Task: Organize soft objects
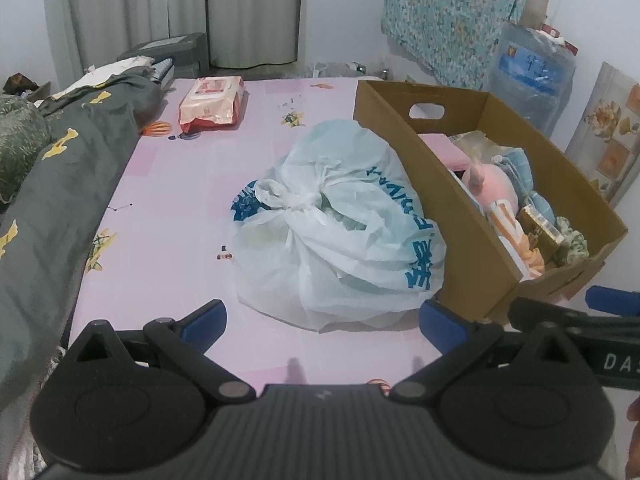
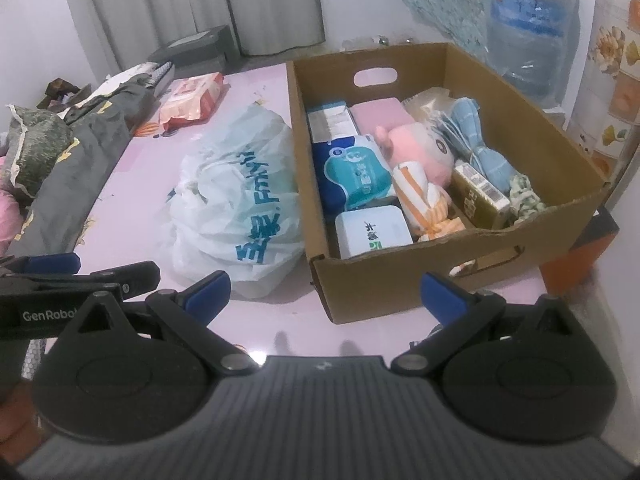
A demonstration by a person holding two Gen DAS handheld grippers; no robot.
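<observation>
A cardboard box (image 2: 404,280) stands on the pink table, also in the left wrist view (image 1: 468,240). It holds a pink plush toy (image 2: 424,148), a blue cloth (image 2: 480,148), an orange-striped cloth (image 2: 424,204), tissue packs (image 2: 356,176) and small cartons. A knotted white plastic bag (image 1: 332,232) with blue print lies left of the box, also in the right wrist view (image 2: 240,200). My left gripper (image 1: 324,316) is open, just short of the bag. My right gripper (image 2: 326,292) is open, before the box's near left corner. Both are empty.
A pink wet-wipes pack (image 1: 212,102) lies at the table's far side. Dark bedding (image 1: 60,168) is piled along the left edge. A large water bottle (image 1: 532,68) and hanging patterned cloth (image 1: 448,16) stand behind the box. An orange object (image 2: 576,256) sits by the box's right.
</observation>
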